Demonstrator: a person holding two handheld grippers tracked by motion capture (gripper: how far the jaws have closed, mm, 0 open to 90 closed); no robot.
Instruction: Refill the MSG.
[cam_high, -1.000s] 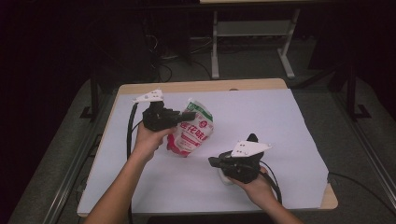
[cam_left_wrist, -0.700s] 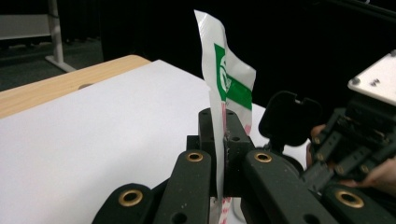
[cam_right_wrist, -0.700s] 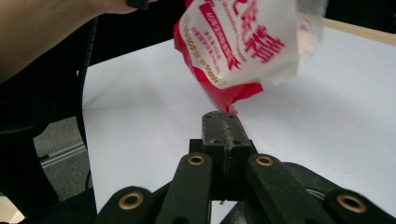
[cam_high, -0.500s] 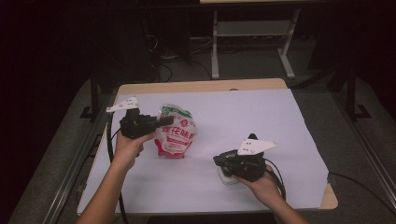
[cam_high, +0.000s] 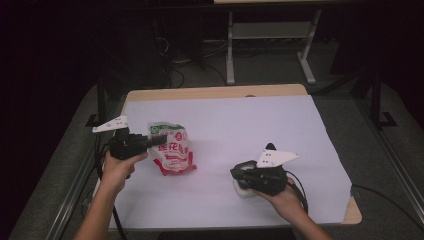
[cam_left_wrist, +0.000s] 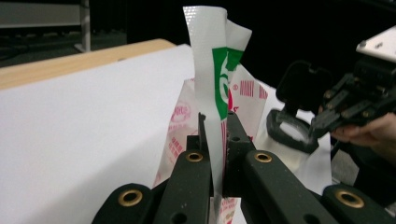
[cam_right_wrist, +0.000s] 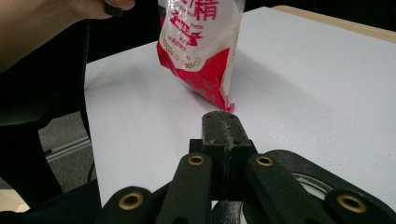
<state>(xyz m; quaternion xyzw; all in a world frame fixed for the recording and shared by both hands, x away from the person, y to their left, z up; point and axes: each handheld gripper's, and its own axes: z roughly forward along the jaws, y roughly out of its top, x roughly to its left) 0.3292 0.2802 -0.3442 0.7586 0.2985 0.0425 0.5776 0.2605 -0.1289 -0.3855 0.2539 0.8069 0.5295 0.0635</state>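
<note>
Fingers (cam_left_wrist: 205, 140) of the left gripper (cam_high: 131, 145) clamp the bag's (cam_high: 172, 152) top edge.
The bag stands on the desk's (cam_high: 250, 125) left side; the right gripper (cam_high: 260, 175) rests nearby, fingers together.

The white desk (cam_high: 260, 125) lies bare across its far half and centre, so a tool could pass freely there. At the left, the red-and-white bag (cam_high: 171, 152) stands upright, pinched at its top by the left tool (cam_high: 150, 142), and blocks that side. The right tool (cam_high: 239, 176) rests low near the front edge, well apart from the bag, with open surface between them.
</note>
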